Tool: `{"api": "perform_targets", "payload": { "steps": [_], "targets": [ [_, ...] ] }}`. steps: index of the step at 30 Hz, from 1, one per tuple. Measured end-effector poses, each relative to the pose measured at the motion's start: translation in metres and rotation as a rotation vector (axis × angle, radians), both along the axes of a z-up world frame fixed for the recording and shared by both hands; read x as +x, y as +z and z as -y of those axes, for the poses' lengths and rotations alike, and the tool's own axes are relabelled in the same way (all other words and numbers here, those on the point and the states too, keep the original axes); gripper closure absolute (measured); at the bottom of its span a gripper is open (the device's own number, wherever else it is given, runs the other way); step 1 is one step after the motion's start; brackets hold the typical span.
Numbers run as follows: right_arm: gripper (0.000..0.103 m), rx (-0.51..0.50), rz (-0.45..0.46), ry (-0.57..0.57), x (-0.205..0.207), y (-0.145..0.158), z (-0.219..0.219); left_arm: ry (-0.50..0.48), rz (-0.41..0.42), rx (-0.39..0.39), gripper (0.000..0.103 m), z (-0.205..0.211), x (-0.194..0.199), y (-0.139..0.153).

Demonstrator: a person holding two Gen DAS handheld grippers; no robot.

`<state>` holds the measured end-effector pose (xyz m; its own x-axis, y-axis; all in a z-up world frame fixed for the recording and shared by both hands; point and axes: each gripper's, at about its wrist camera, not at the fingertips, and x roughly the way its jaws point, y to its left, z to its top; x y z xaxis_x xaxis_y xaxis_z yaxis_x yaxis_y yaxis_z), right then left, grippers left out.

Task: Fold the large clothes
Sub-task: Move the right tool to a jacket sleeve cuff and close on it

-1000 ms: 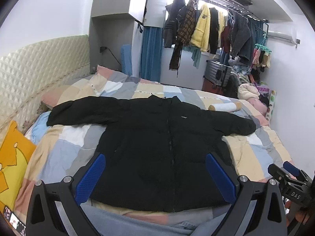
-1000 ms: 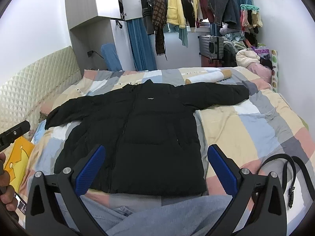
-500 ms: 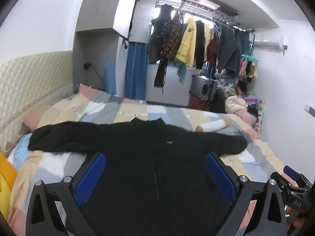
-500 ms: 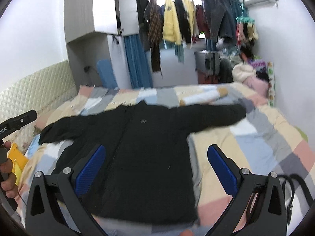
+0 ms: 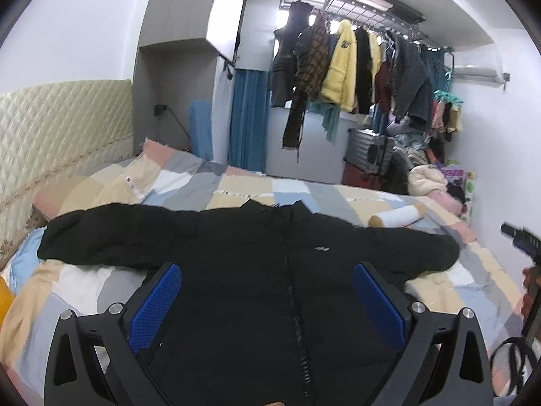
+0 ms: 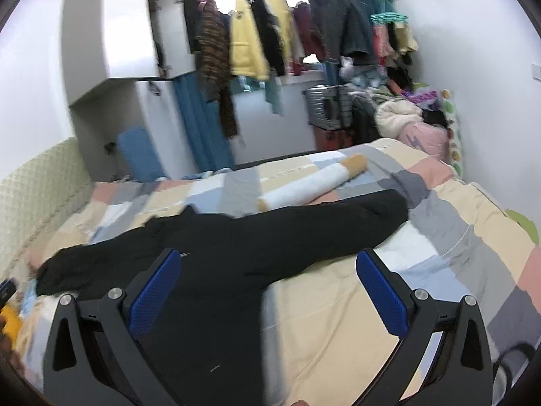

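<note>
- Since a second ago both cameras have tipped upward and moved closer over the bed; the jacket's lower hem has dropped out of view, and more of the wall and hanging clothes shows.
- A black padded jacket [image 5: 270, 270] lies flat, front up and zipped, on the bed [image 5: 473, 291], with both sleeves spread out to the sides.
- The left hand-held gripper [image 5: 267, 301] hangs above the jacket's chest, its blue-padded fingers [image 5: 155, 301] wide apart and holding nothing.
- The right hand-held gripper [image 6: 268, 291] hangs over the jacket's side and sleeve, fingers likewise spread and empty; this view is blurred.
- The bed wears a patchwork cover of beige, grey, pale blue and pink blocks.
- A white roll with tan ends [image 6: 314, 186] lies on the cover just beyond the sleeve [image 6: 338, 223] nearest that view.
- A quilted cream headboard [image 5: 61, 135] runs along the bed's left side.
- Beyond the bed, coats on a ceiling rack [image 5: 348, 64], a blue curtain [image 5: 248, 121] and a grey suitcase [image 5: 368, 150] crowd the far wall.
</note>
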<state>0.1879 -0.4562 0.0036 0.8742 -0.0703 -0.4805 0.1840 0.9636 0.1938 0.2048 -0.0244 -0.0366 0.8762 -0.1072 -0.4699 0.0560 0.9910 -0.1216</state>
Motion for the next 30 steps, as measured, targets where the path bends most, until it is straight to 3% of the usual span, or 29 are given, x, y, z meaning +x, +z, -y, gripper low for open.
{"api": "perform_targets", "payload": {
  "steps": [4,12,16,23,26,30],
  "targets": [
    [0.0,0.017,0.054,-0.088,0.044,-0.024,0.054,-0.002,-0.06,-0.028,0.0,-0.004,0.023,-0.032],
    [0.001,0.215,-0.025,-0.225,0.132,-0.119,0.178,0.01,-0.144,-0.051,0.0,0.004,0.067,-0.081],
    [0.008,0.229,-0.07,-0.245,0.168,-0.157,0.211,0.034,-0.173,-0.047,0.0,0.009,0.087,-0.102],
    [0.018,0.418,-0.074,-0.329,0.207,-0.233,0.268,0.07,-0.224,-0.043,0.0,0.017,0.114,-0.128],
    [0.021,0.499,-0.007,-0.347,0.212,-0.244,0.283,0.079,-0.242,-0.034,0.0,0.019,0.122,-0.136],
    [0.021,0.501,0.043,-0.318,0.223,-0.244,0.281,0.069,-0.249,0.012,0.0,0.02,0.124,-0.152]
  ]
}}
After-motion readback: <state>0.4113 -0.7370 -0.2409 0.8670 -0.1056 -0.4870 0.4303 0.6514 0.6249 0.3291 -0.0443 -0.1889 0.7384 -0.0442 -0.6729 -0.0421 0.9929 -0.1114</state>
